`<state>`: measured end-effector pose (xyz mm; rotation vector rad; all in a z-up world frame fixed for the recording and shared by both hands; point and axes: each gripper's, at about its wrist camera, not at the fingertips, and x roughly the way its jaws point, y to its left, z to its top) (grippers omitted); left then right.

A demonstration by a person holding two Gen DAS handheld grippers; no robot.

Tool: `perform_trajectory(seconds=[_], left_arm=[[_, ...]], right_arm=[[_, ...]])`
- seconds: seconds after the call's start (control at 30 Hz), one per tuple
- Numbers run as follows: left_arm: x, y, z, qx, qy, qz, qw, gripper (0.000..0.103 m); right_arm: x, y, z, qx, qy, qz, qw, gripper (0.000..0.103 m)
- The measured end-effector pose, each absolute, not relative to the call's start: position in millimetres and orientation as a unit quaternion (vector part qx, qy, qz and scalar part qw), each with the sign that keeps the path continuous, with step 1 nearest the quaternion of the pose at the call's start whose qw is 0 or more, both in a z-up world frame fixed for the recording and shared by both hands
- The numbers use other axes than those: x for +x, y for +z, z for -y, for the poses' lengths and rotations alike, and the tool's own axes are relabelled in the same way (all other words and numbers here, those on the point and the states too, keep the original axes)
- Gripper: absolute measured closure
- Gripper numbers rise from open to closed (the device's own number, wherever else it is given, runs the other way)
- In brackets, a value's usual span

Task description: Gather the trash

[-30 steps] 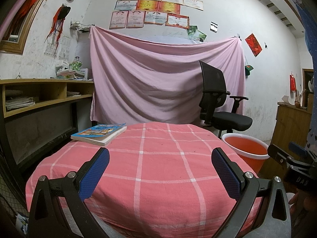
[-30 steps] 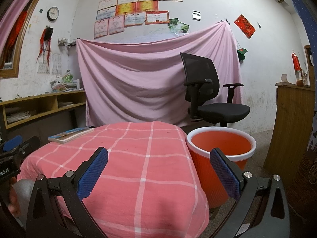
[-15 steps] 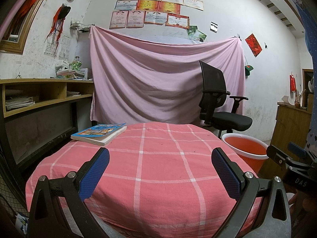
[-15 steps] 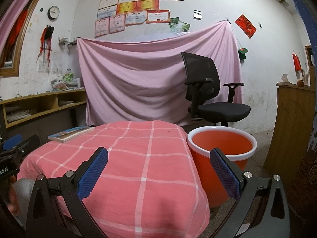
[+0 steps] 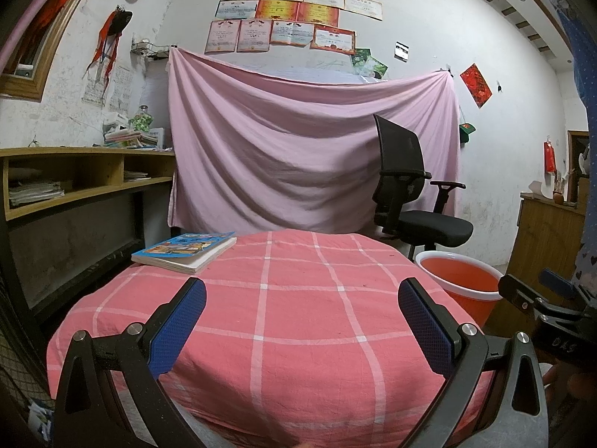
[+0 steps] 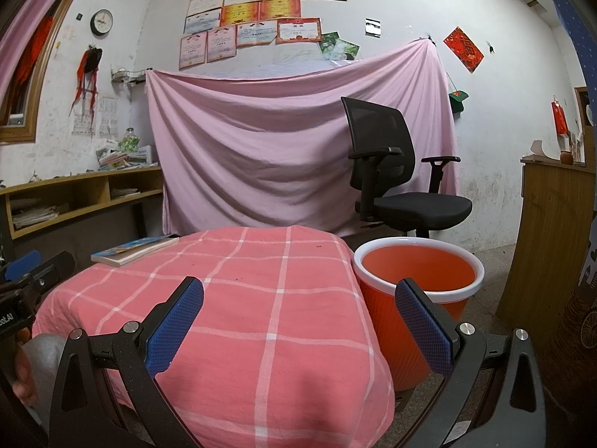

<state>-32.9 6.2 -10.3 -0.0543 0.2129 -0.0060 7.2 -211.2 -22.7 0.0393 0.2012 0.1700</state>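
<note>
Beside table (image 6: 276,298): orange bucket (image 6: 418,272); both hand-held grippers agape.

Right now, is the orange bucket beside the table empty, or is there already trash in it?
Cannot tell fully. The orange bucket stands upright and no trash shows inside, but its bottom is hidden below the rim.

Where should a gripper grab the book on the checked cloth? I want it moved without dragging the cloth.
Judging by its pose, take the book by the page-edge corner nearest the left gripper, coming in low from the front. It lies flat, so one finger must slip under that edge, the other over the cover.
</note>
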Motion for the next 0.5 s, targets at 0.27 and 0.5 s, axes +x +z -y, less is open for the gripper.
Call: perform_trajectory(seconds=[0.27, 0.5], left_arm=[[-32.7, -7.9, -6.5, -0.023, 0.005, -0.102, 0.994, 0.002], [-31.9, -9.8, -7.0, -0.026, 0.009, -0.105, 0.994, 0.002]], right_arm=[[5.4, -27.1, 208.6, 0.018, 0.086, -0.101, 0.991, 0.0], [6.0, -26.0, 208.6, 0.018, 0.086, -0.102, 0.991, 0.0]])
